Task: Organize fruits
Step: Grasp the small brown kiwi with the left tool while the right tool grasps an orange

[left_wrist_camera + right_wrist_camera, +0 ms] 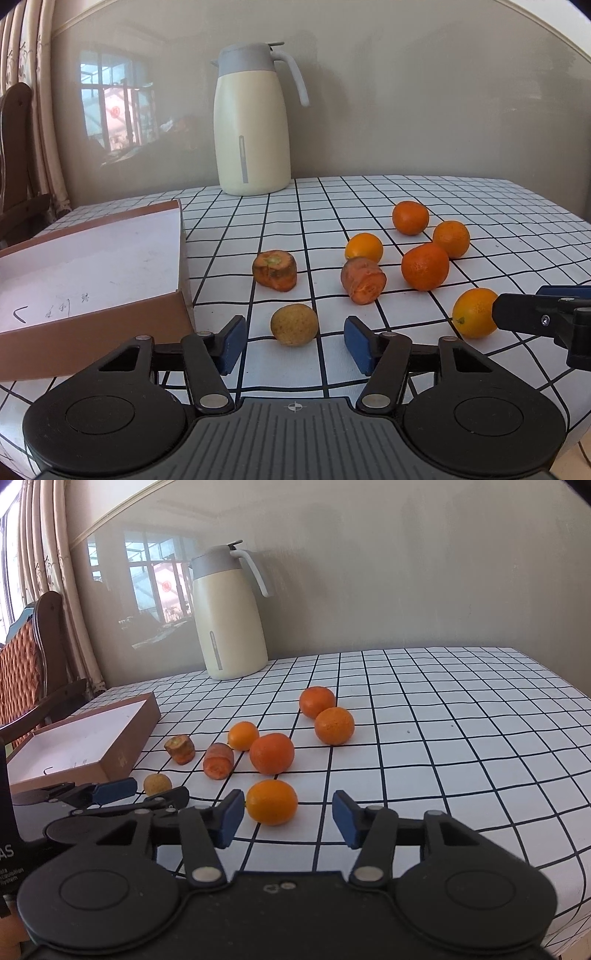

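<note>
Flanking a yellow fruit [294, 325], the left hand-held gripper [293, 344] stands apart, untouching. Right hand-held gripper [288, 818], likewise apart, flanks one orange [271, 802]. On the worktop [443, 738]: five oranges, two carrot pieces [275, 269], one box [92, 266], one jug [253, 122].

Left gripper [293, 341] low over the checked tablecloth [443, 206], jaws parted; right gripper [288, 818] beside it, likewise parted, pads touching nothing.

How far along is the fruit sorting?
Nothing is sorted yet: the box holds no fruit. The left gripper brackets a yellowish fruit, the right gripper an orange, neither gripped. The other four oranges remain on the table.
</note>
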Demonstrator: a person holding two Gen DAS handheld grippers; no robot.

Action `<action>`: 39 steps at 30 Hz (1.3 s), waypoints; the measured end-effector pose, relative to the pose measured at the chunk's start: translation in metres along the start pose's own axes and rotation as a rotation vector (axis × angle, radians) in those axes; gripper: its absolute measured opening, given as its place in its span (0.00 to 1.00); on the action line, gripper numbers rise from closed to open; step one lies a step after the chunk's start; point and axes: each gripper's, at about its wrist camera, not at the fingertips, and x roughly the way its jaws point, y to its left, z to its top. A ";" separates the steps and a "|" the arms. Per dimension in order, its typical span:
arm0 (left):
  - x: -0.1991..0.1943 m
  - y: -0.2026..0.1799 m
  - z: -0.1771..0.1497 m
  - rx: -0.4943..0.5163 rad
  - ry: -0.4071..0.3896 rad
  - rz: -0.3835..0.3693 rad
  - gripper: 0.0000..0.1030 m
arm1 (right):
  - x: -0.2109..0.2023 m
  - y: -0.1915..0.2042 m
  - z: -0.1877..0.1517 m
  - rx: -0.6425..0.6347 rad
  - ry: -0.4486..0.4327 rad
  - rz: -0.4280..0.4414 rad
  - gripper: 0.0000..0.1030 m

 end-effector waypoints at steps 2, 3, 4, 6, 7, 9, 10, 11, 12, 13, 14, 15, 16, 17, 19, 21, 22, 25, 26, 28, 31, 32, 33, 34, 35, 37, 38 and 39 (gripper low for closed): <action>0.002 -0.001 0.001 -0.006 0.001 -0.002 0.55 | 0.003 0.001 0.000 0.004 0.005 0.003 0.43; 0.002 -0.001 0.001 -0.007 0.001 -0.002 0.54 | 0.004 0.002 0.000 0.005 0.006 0.004 0.43; 0.003 -0.002 0.001 -0.008 0.000 -0.001 0.54 | 0.006 0.002 0.000 0.006 0.007 0.003 0.43; 0.004 -0.002 0.001 -0.008 -0.002 -0.002 0.52 | 0.010 0.002 0.001 0.017 0.013 0.000 0.43; 0.005 -0.003 0.002 -0.008 -0.002 -0.003 0.50 | 0.013 0.002 0.001 0.026 0.016 0.000 0.43; 0.006 -0.003 0.002 -0.011 -0.003 -0.008 0.46 | 0.018 0.002 0.001 0.042 0.026 -0.002 0.43; 0.006 -0.003 0.002 -0.013 -0.004 -0.010 0.43 | 0.020 0.002 0.001 0.051 0.032 -0.004 0.43; 0.006 -0.003 0.002 -0.011 -0.005 -0.008 0.41 | 0.022 0.002 0.001 0.058 0.039 -0.004 0.43; 0.006 -0.004 0.002 -0.007 -0.008 -0.006 0.41 | 0.024 0.002 0.001 0.062 0.041 -0.006 0.43; 0.006 -0.004 0.001 -0.005 -0.011 -0.004 0.40 | 0.025 0.003 0.001 0.063 0.042 -0.009 0.43; 0.005 -0.005 0.001 -0.005 -0.013 -0.004 0.35 | 0.026 0.003 0.001 0.064 0.042 -0.010 0.43; 0.005 -0.005 0.001 -0.004 -0.014 -0.003 0.32 | 0.026 0.004 0.000 0.064 0.043 -0.011 0.43; 0.004 -0.005 0.000 -0.004 -0.015 -0.003 0.28 | 0.027 0.005 0.000 0.063 0.044 -0.011 0.43; 0.004 -0.005 0.000 -0.003 -0.016 -0.002 0.28 | 0.028 0.005 0.000 0.059 0.044 -0.014 0.42; 0.003 -0.006 -0.001 0.002 -0.020 0.002 0.28 | 0.030 0.008 -0.001 0.048 0.048 -0.015 0.39; 0.002 -0.006 -0.001 0.005 -0.023 0.004 0.28 | 0.031 0.010 -0.001 0.036 0.050 -0.014 0.38; 0.001 -0.006 -0.001 0.008 -0.023 0.004 0.28 | 0.032 0.011 0.000 0.033 0.050 -0.014 0.37; -0.002 -0.006 -0.003 0.016 -0.026 0.005 0.28 | 0.033 0.012 0.001 0.033 0.054 0.004 0.27; -0.003 -0.006 -0.003 0.017 -0.026 0.006 0.28 | 0.033 0.013 0.001 0.028 0.056 0.006 0.27; -0.004 -0.005 -0.004 0.023 -0.027 0.008 0.28 | 0.034 0.016 0.001 0.006 0.057 -0.001 0.27; -0.007 -0.005 -0.005 0.029 -0.028 0.009 0.28 | 0.035 0.017 0.000 0.011 0.063 0.004 0.28; -0.008 -0.004 -0.006 0.031 -0.029 0.010 0.28 | 0.036 0.017 0.001 0.014 0.062 0.004 0.28; -0.008 -0.004 -0.006 0.032 -0.029 0.010 0.28 | 0.036 0.016 0.001 0.017 0.061 0.004 0.27; -0.009 -0.004 -0.007 0.031 -0.030 0.011 0.28 | 0.036 0.017 0.001 0.016 0.061 0.003 0.27; -0.010 -0.003 -0.007 0.031 -0.031 0.012 0.28 | 0.036 0.018 0.001 0.009 0.061 0.001 0.27; -0.011 -0.002 -0.008 0.029 -0.032 0.012 0.28 | 0.034 0.020 0.000 -0.006 0.059 0.001 0.26; -0.011 -0.002 -0.007 0.027 -0.031 0.011 0.28 | 0.033 0.020 -0.001 -0.008 0.058 0.006 0.26; -0.011 -0.002 -0.007 0.025 -0.030 0.011 0.28 | 0.031 0.021 -0.001 -0.012 0.056 0.008 0.26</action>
